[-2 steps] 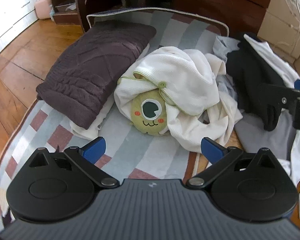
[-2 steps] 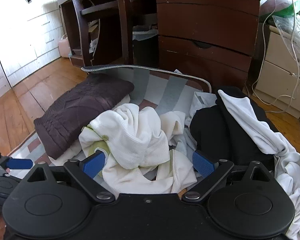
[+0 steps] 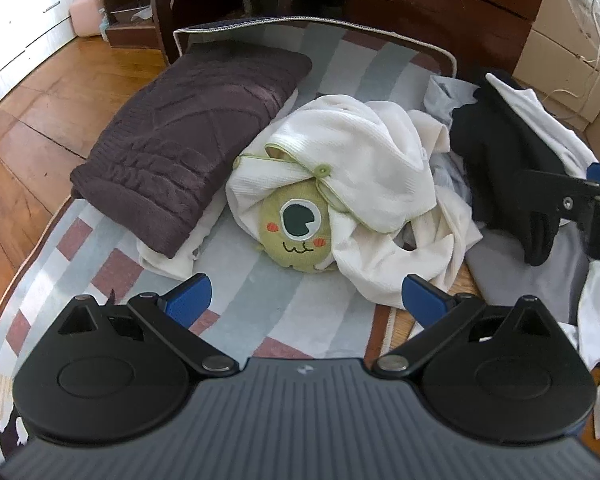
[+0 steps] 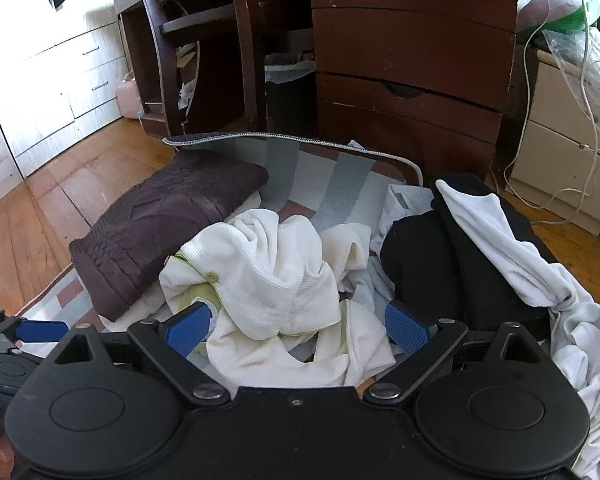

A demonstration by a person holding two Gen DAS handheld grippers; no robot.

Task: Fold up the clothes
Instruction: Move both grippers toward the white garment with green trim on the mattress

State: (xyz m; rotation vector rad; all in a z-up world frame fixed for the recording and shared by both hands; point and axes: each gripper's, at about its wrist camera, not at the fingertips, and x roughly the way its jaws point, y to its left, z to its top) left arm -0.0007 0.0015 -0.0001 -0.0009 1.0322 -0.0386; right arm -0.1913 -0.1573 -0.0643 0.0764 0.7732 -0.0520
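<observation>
Clothes lie heaped on a striped mat (image 3: 260, 304) spread over a wooden floor (image 3: 40, 120), and we hold a gripper in each hand above them. Our left gripper (image 3: 306, 300) has its jaws wide apart with nothing between them; they hover over bare mat. Straight ahead of these jaws sits a crumpled white garment (image 3: 364, 168) with pale green trim and a green button, draped over a green plush toy (image 3: 296, 232) whose single large eye and small smile face us. Ahead and to the left of the jaws rests a folded dark purple blanket (image 3: 180, 136), lying on a bit of white cloth. Ahead and to the right lies a black garment (image 3: 500, 160) among grey and white pieces.

Our right gripper (image 4: 296, 326) also has its jaws wide apart, empty, hovering just above the near edge of the same white garment (image 4: 268, 280), which fills the gap between them in this view. The black garment (image 4: 440, 264) sits just beyond the right-hand jaw, with a white shirt (image 4: 500, 248) draped across it. A dark wooden chest of drawers (image 4: 412, 60) stands beyond the mat.
</observation>
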